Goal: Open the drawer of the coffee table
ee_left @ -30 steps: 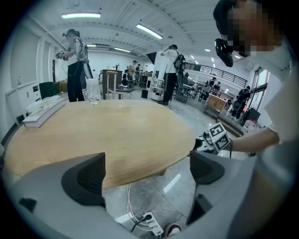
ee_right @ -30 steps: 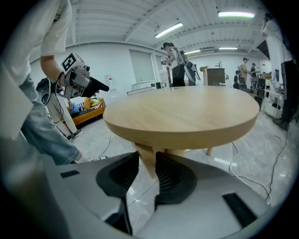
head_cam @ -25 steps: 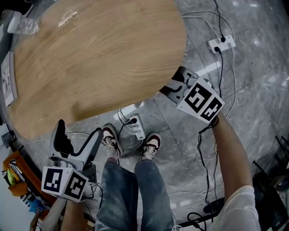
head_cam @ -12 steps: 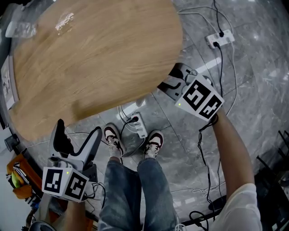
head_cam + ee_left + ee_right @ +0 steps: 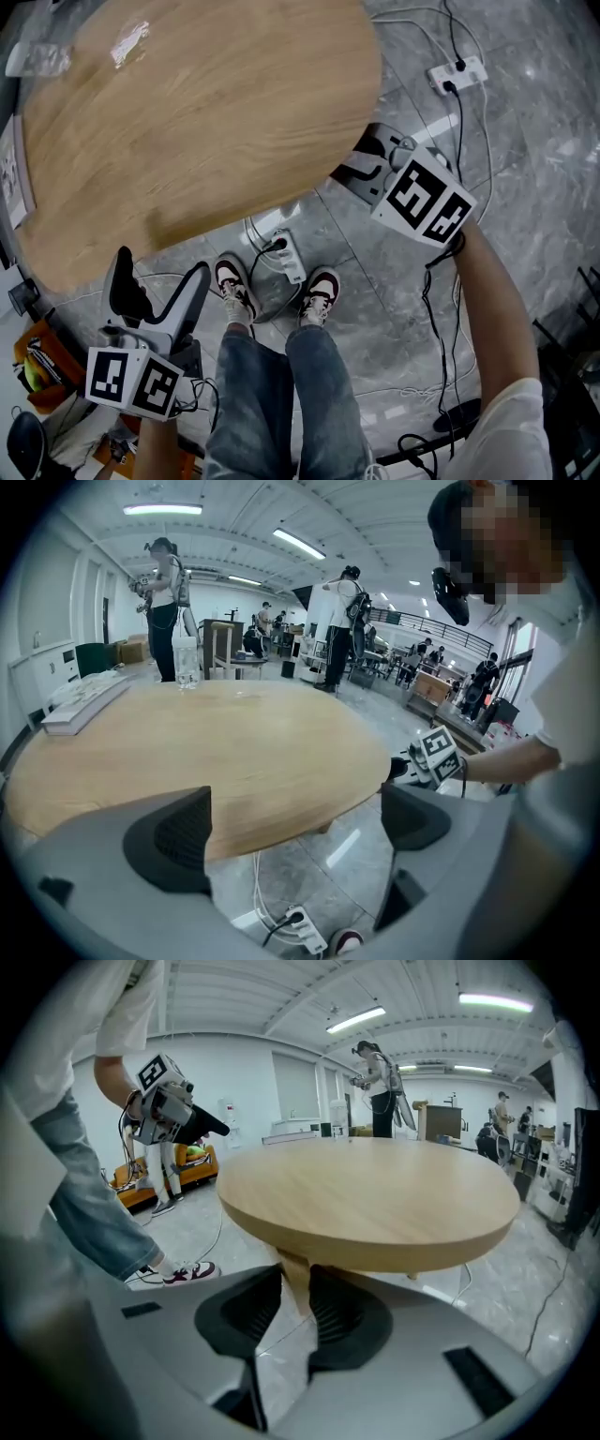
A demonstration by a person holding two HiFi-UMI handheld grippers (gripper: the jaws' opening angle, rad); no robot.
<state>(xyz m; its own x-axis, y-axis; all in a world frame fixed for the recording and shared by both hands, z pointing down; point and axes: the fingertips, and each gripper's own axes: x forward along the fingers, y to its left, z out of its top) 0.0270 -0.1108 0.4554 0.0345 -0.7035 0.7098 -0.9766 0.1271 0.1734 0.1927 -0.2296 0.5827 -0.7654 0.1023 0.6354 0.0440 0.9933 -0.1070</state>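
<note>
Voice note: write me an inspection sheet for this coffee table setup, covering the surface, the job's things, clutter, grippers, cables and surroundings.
Surface: round wooden tabletop, mostly bare; a clear wrapper lies near its far left edge.
Job's things: drawer, nothing seen in any view.
Clutter: white power strip on the floor by the person's shoes; second power strip further out.
Grippers: left gripper open and empty, held low beside the table; right gripper by the tabletop's edge, jaws just closing to a narrow gap, nothing between them.
Cables: white leads run under the table; black cable trails below the right gripper.
Surroundings: grey stone floor; other people stand in an open hall.
</note>
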